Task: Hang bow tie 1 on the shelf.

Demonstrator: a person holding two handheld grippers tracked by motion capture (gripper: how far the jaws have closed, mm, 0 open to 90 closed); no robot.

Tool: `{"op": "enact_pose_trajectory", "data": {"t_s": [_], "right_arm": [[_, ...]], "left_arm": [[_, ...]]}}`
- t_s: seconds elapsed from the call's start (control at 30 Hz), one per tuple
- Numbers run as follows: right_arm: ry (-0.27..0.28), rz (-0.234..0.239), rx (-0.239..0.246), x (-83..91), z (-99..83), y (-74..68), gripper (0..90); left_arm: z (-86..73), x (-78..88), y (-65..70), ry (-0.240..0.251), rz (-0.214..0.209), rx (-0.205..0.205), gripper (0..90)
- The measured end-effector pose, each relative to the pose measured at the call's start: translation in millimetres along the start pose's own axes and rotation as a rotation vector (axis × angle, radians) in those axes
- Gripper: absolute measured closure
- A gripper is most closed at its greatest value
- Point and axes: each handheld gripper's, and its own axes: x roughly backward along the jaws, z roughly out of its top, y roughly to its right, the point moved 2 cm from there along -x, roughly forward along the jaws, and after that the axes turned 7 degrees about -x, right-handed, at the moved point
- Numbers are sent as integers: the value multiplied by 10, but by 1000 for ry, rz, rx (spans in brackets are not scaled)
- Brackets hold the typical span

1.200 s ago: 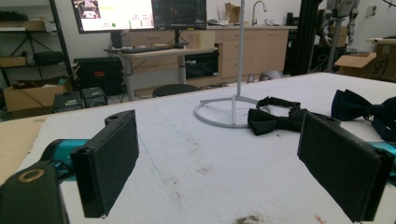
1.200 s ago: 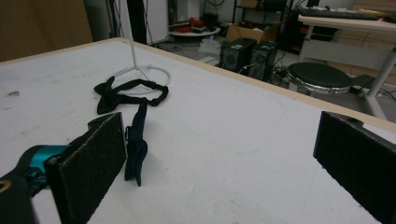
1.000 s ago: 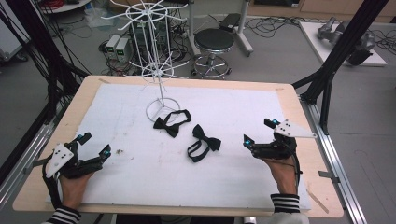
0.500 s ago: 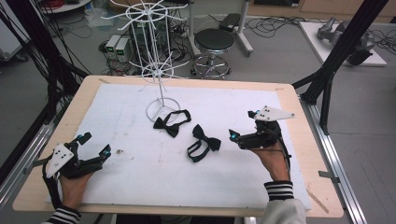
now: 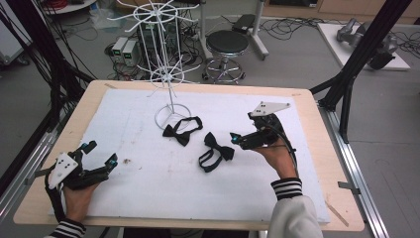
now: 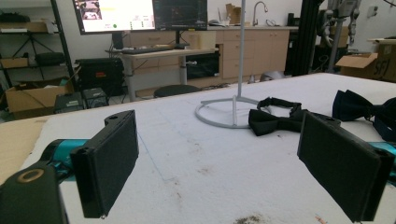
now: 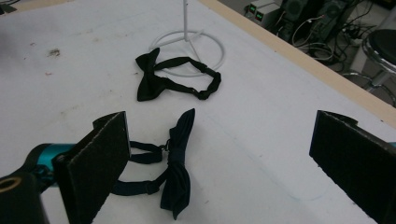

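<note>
Two black bow ties lie on the white mat. One bow tie [image 5: 182,130] [image 7: 154,81] [image 6: 275,119] rests against the ring base of a white wire stand [image 5: 171,116] [image 7: 205,39] [image 6: 224,109]. The other bow tie [image 5: 215,151] [image 7: 180,163] [image 6: 359,105] lies nearer the front. My right gripper [image 5: 241,130] [image 7: 224,163] is open, tipped on its side, just right of that nearer tie; in the right gripper view the tie sits by the left jaw. My left gripper [image 5: 102,152] [image 6: 229,172] is open at the front left, with nothing between its jaws.
The white mat [image 5: 148,183] covers most of a wooden table [image 5: 317,148]. Black frame posts [image 5: 356,59] stand at the right and left edges. A stool [image 5: 227,44] and electronics with cables sit on the floor behind the table.
My right gripper has moved left and forward toward the nearer bow tie and rolled onto its side. The left gripper and both ties have stayed put.
</note>
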Motion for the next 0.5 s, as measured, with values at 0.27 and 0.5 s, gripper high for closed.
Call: {"op": "enact_pose_trajectory", "data": {"t_s": [0.27,0.5], "right_arm": [[-92,11,41,-158,72,-33,45],[-170,31,40,-313,67,-54,47]], "left_arm": [[0,0,2,3,4,4,130],[-1,-1,-1,-1,6,5,130]]}}
